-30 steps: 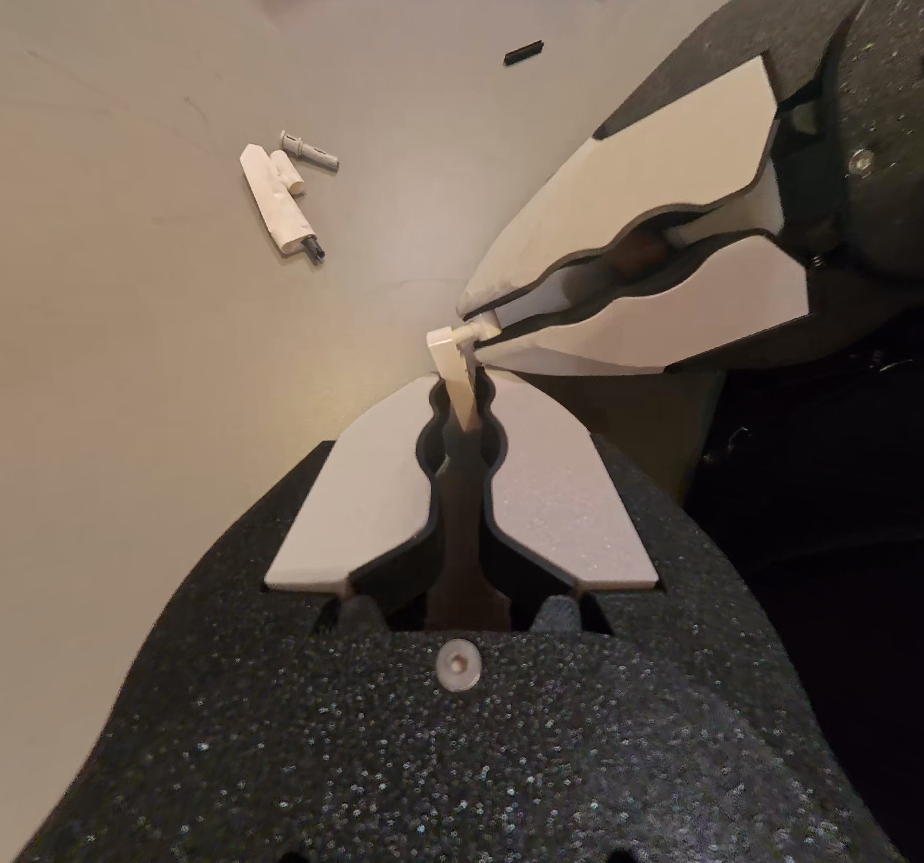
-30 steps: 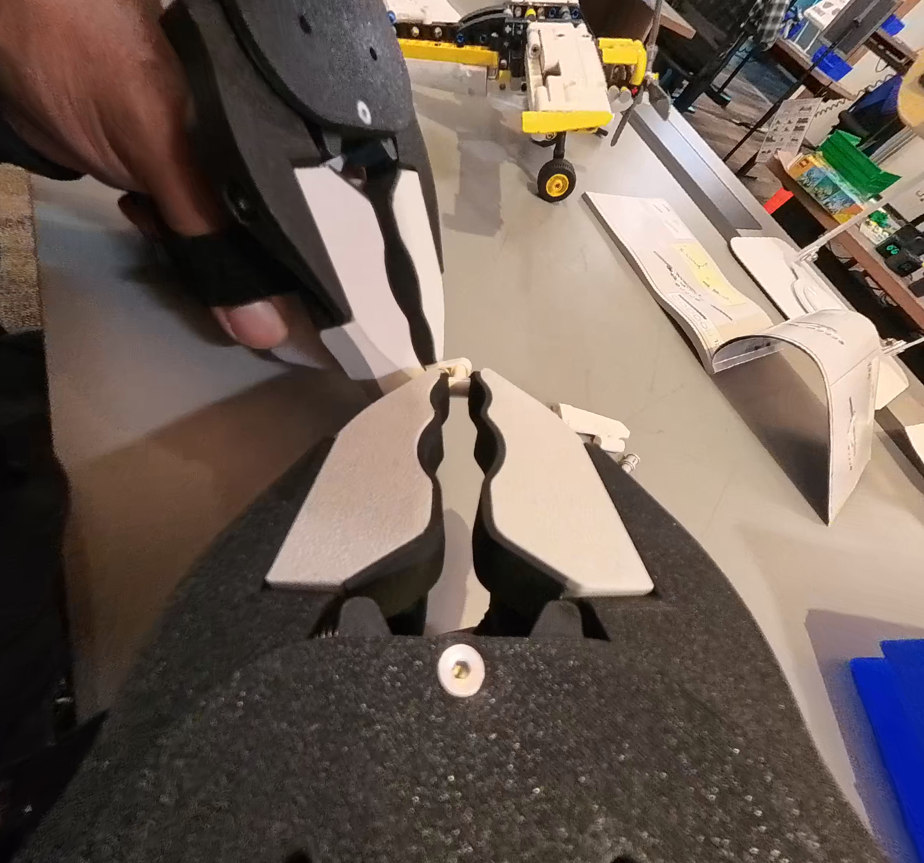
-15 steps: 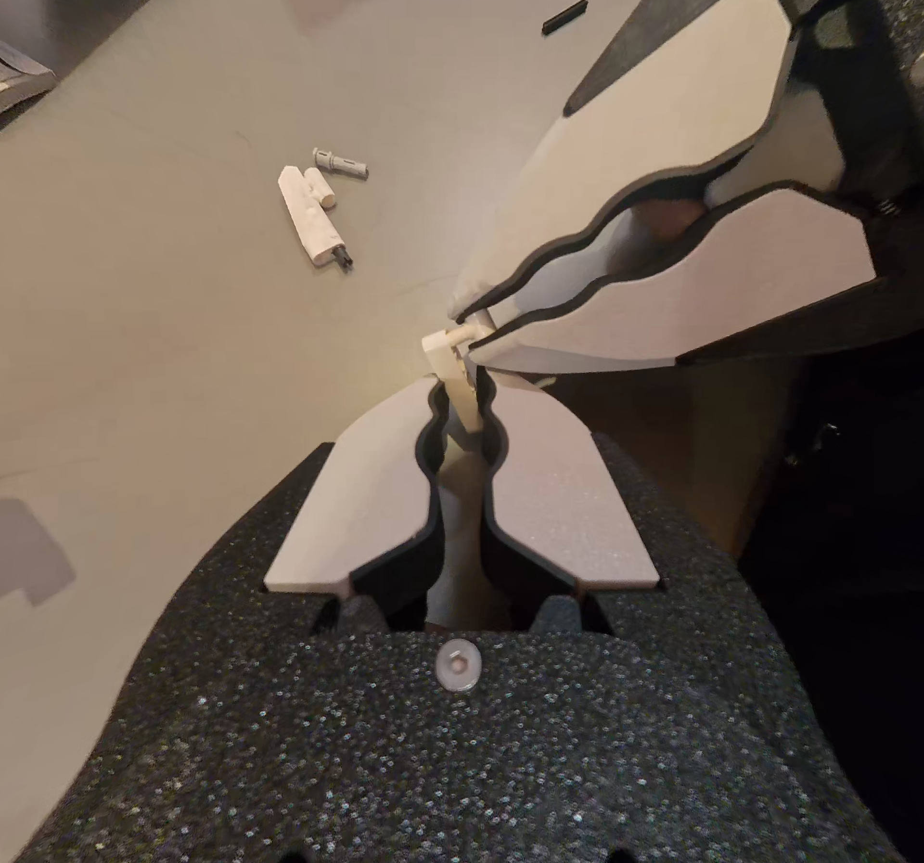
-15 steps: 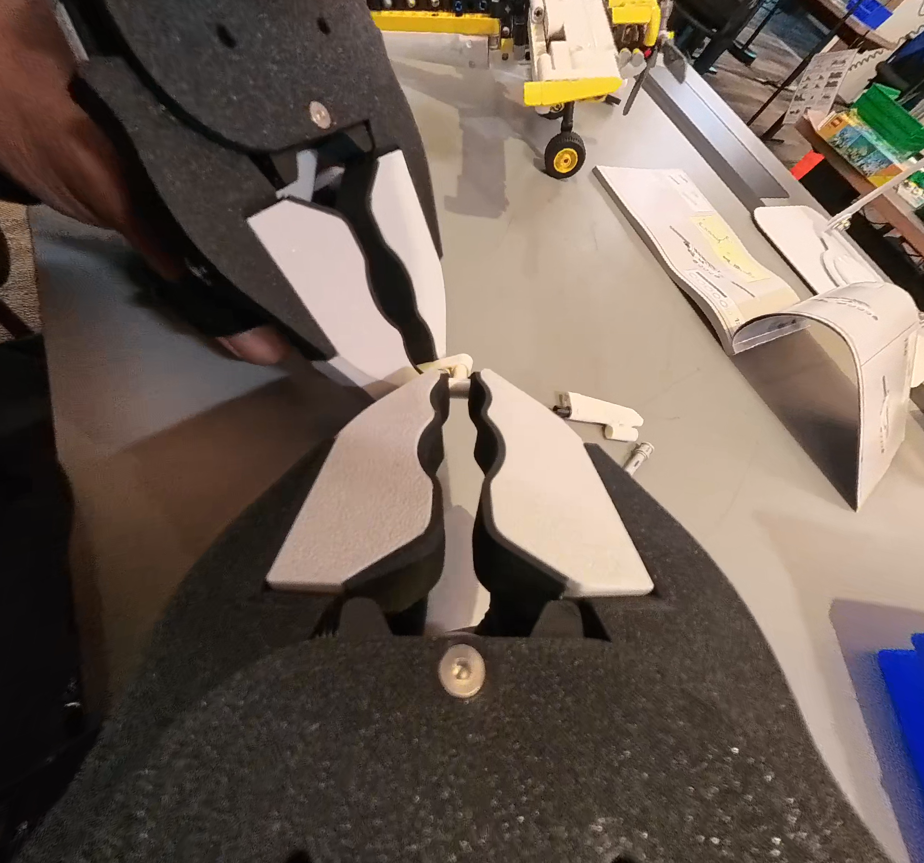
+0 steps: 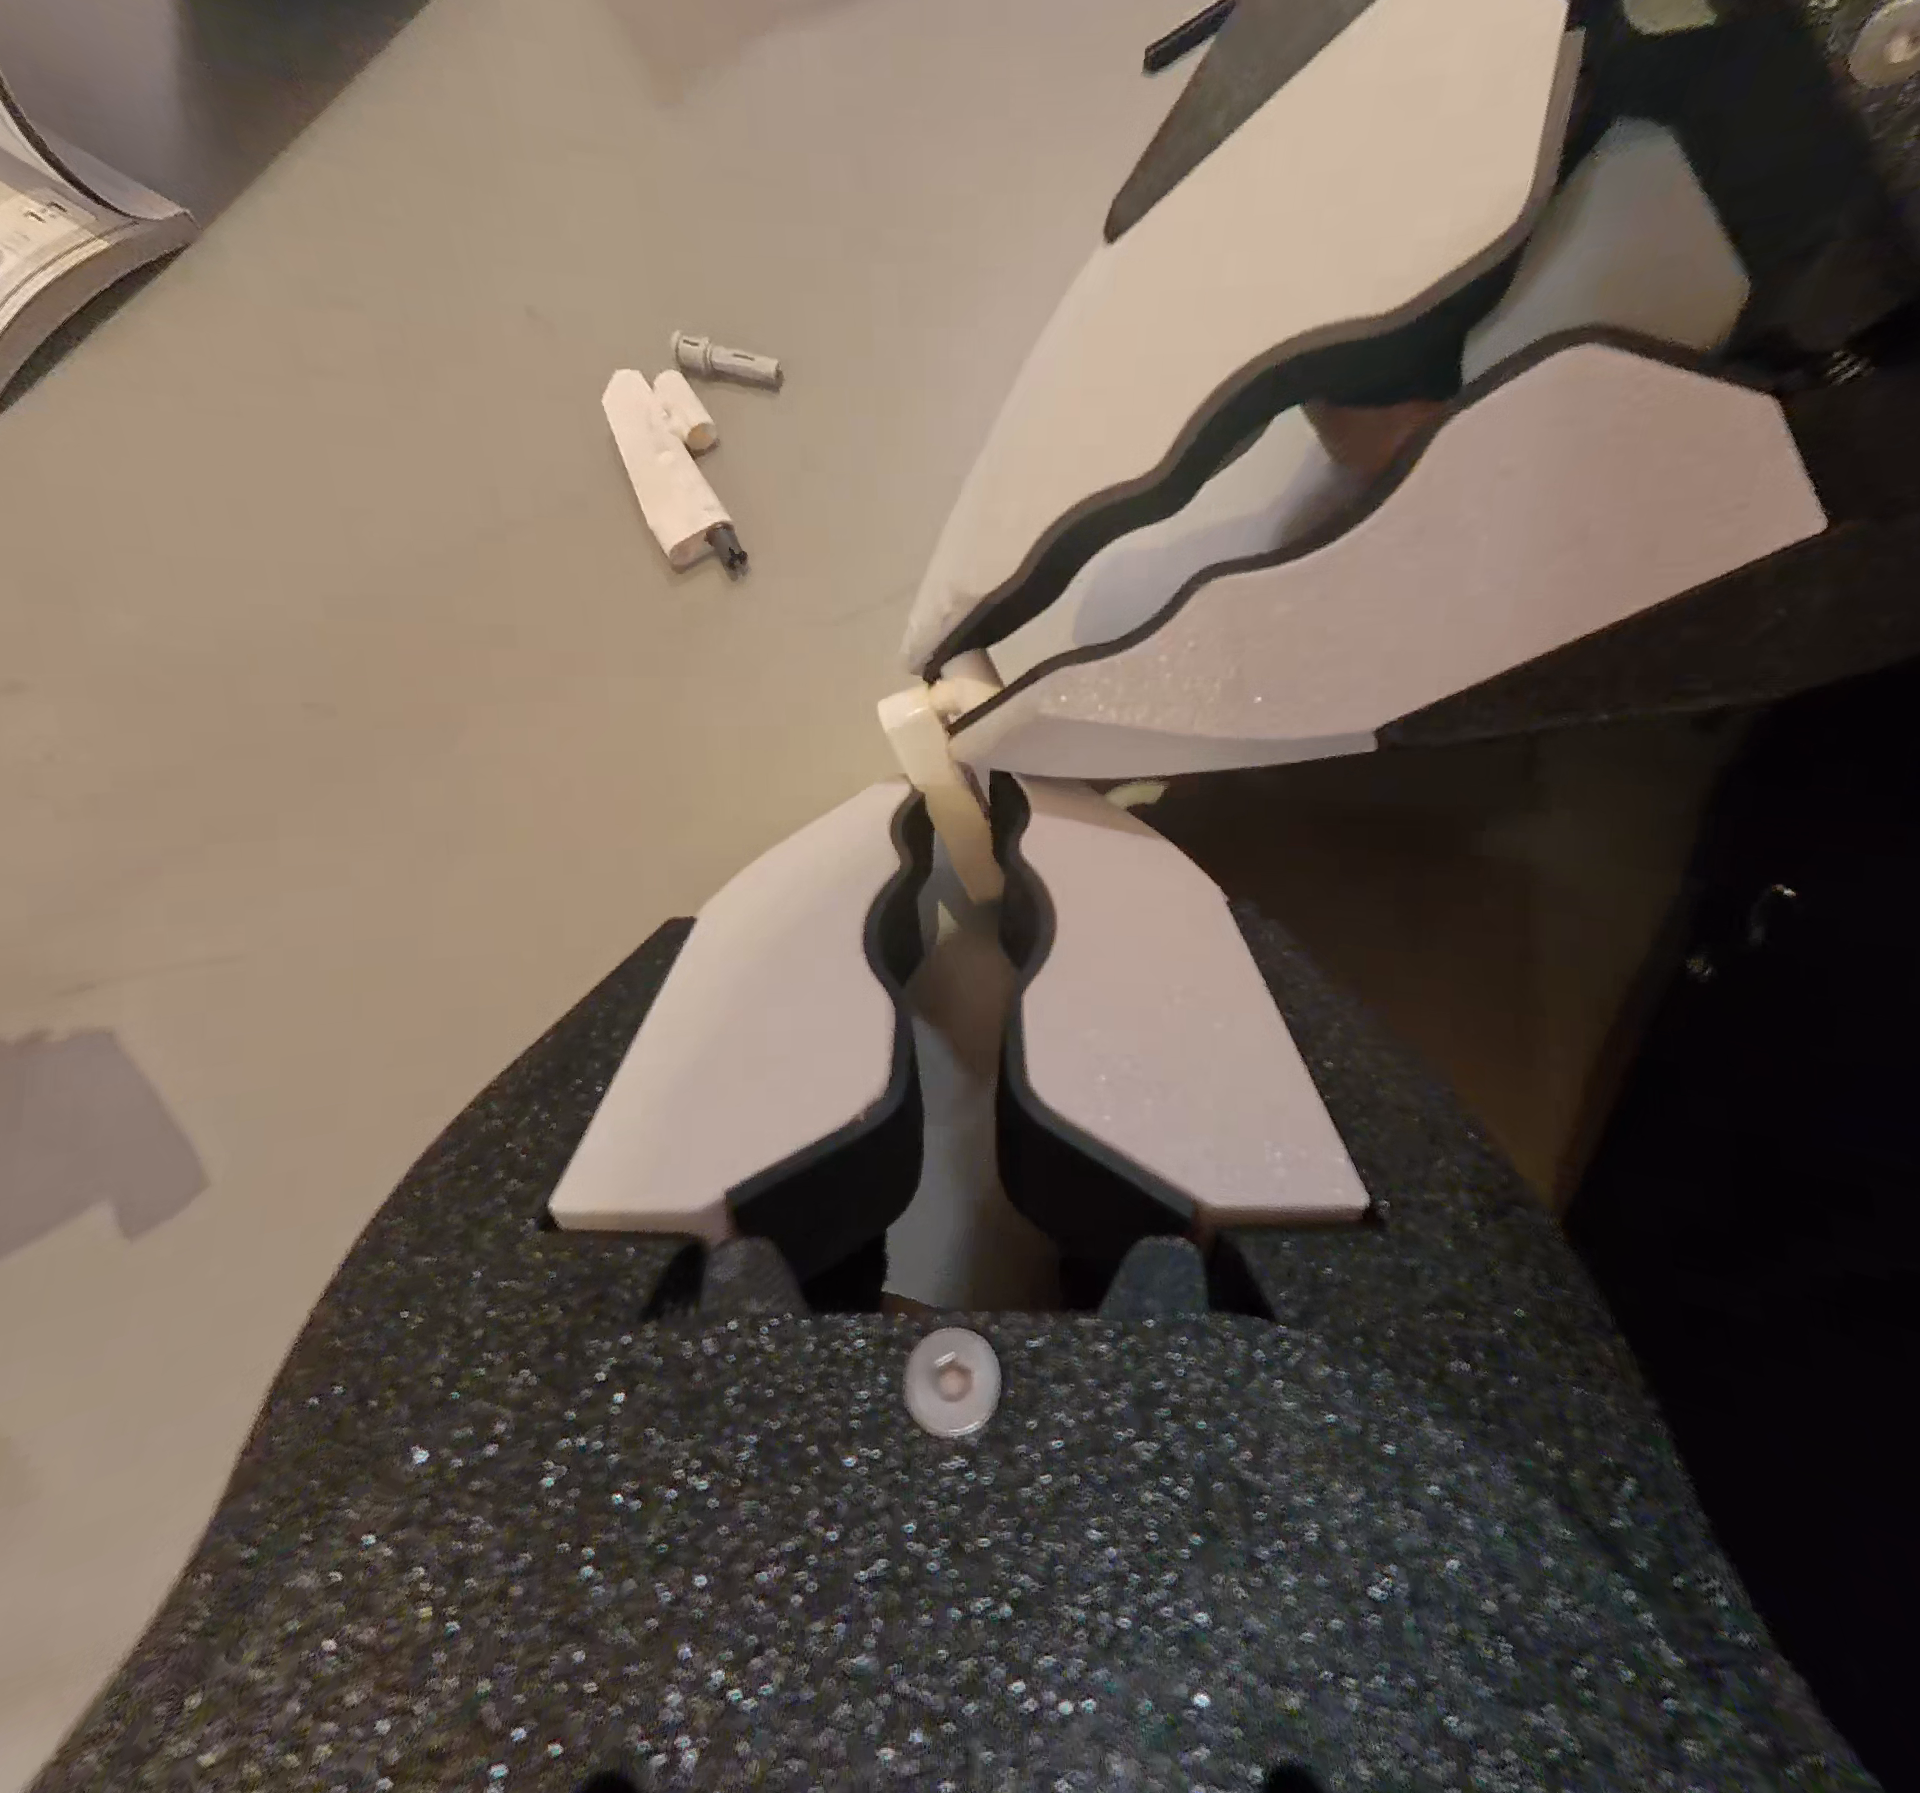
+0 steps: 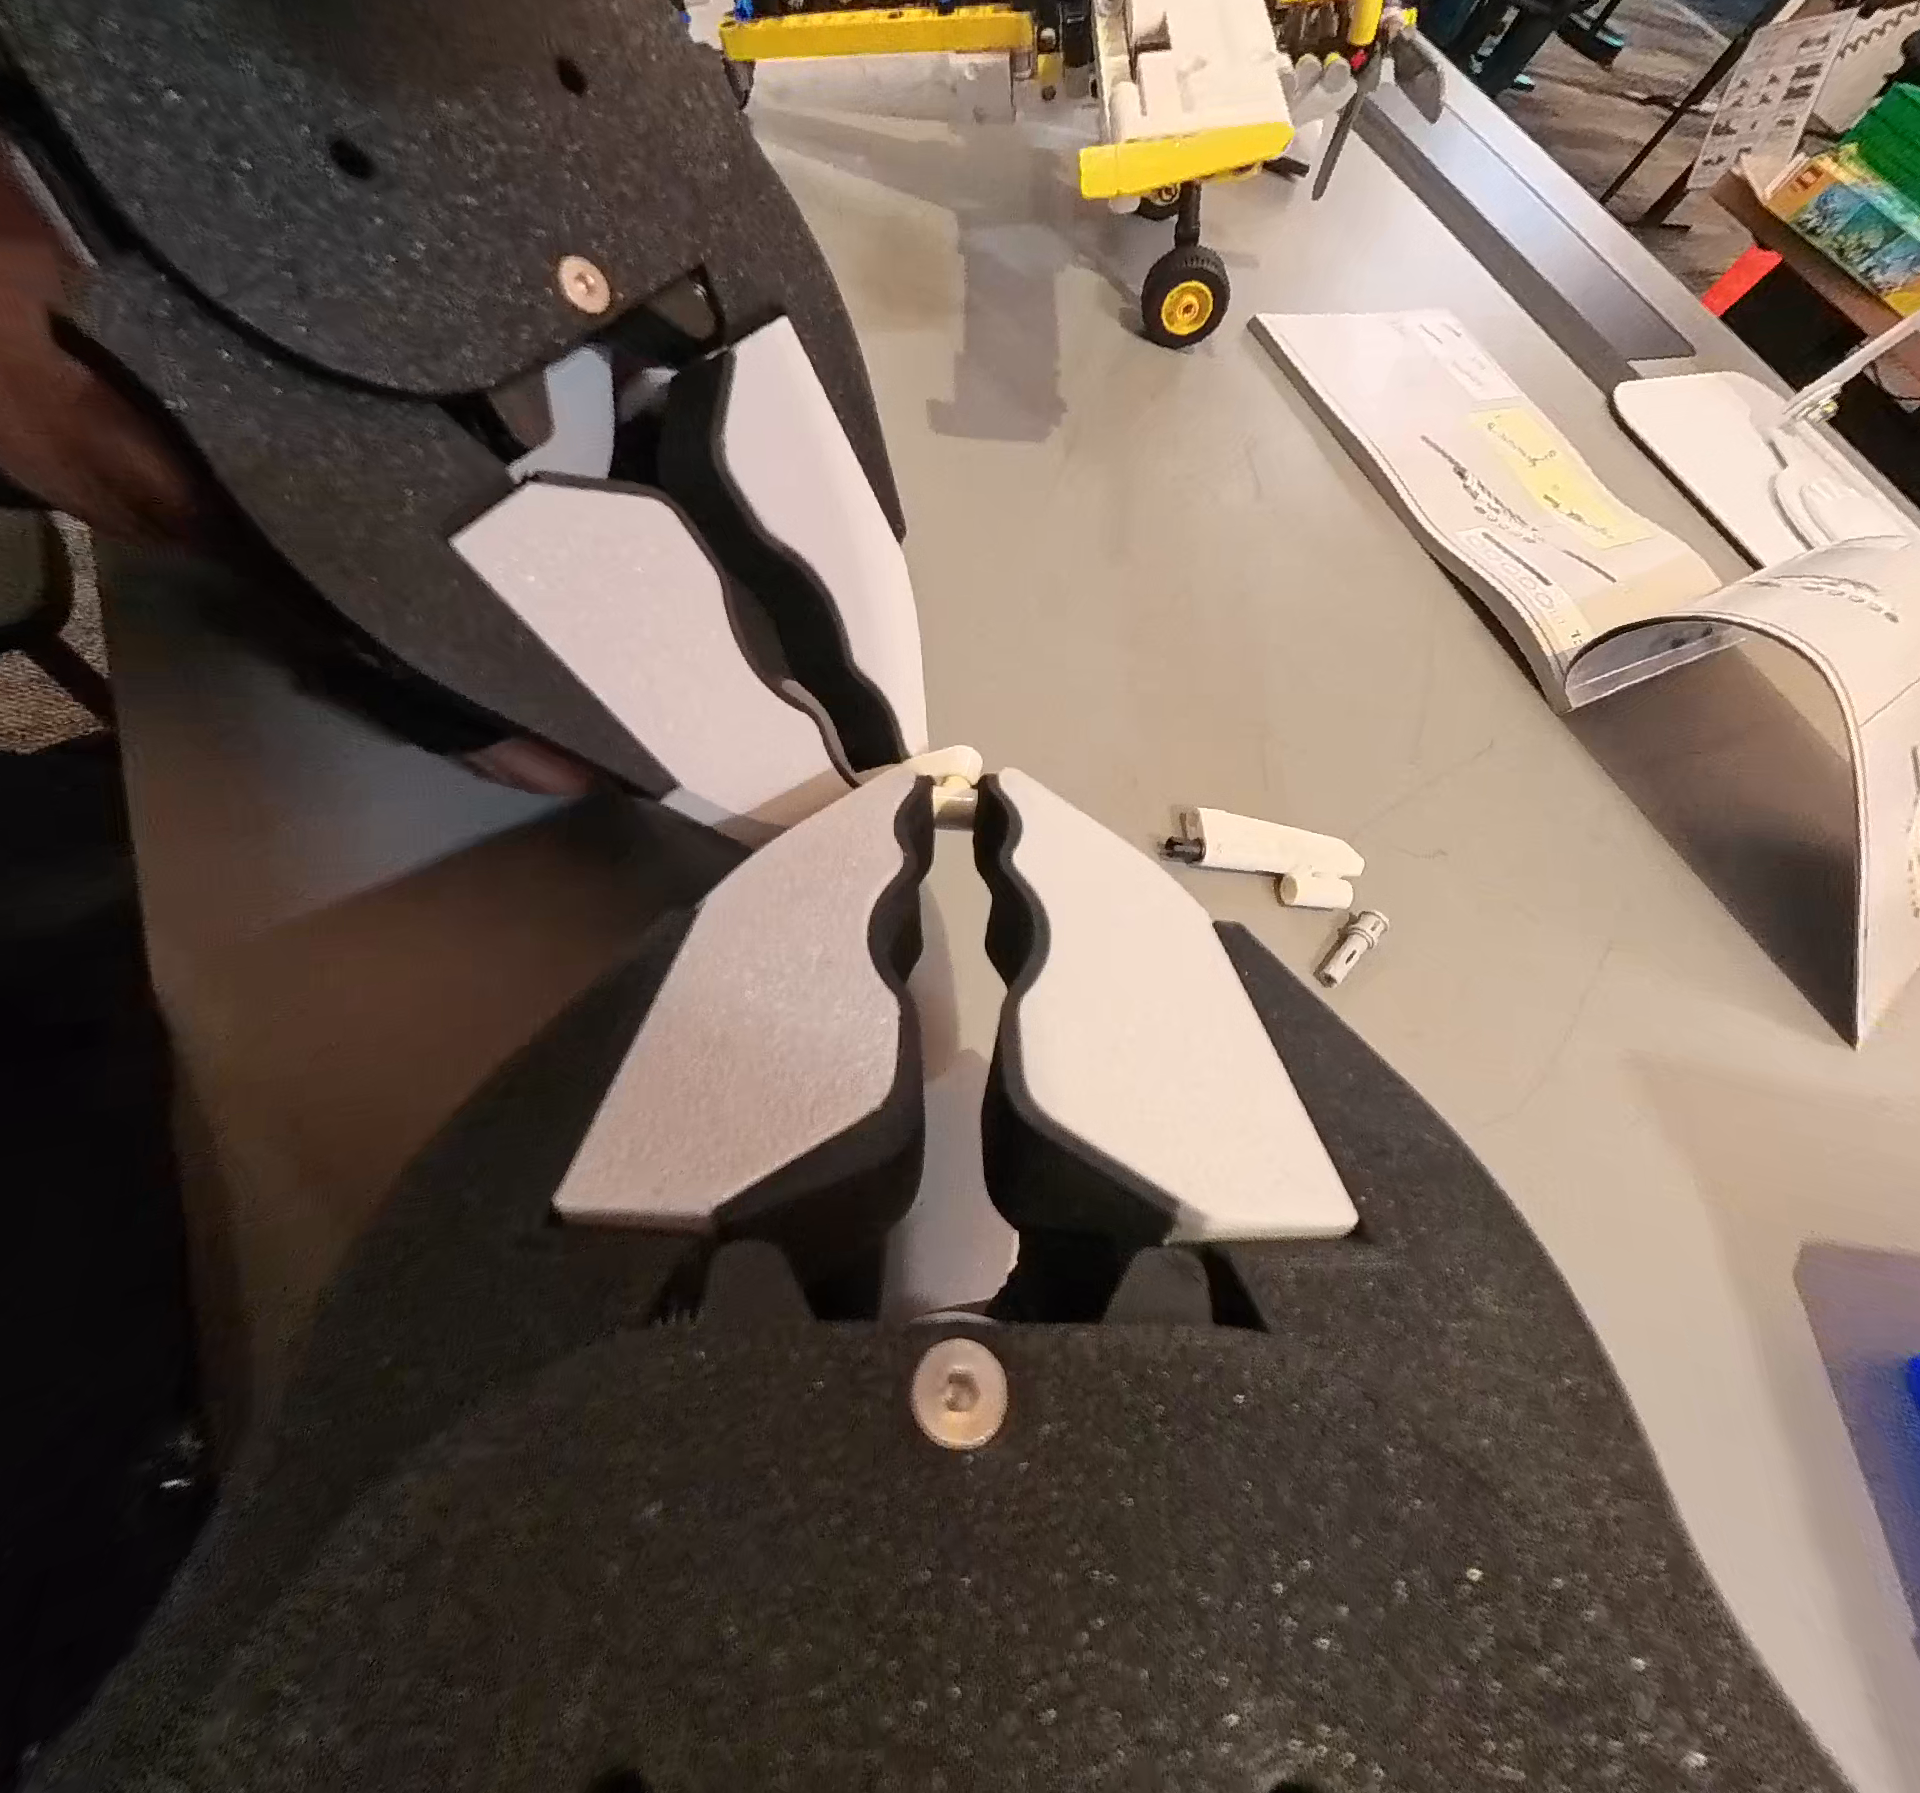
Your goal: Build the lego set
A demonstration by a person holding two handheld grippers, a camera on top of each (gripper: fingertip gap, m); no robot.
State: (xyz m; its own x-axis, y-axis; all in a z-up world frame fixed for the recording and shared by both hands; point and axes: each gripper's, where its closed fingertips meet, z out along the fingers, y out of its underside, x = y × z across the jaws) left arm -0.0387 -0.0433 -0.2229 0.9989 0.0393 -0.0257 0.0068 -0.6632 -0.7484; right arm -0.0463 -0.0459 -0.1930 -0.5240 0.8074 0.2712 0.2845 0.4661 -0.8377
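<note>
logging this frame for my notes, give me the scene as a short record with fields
left tool: shut on a cream flat beam piece, held above the table
right tool: shut on a short cream pin joined to the beam's far end
tool spacing: tips almost touching, meeting at an angle
table: grey
loose parts: white beam with black pin, small white tube, grey pin
model: yellow and white brick-built plane at the far side
booklet: open instruction booklet, right of the plane
</note>
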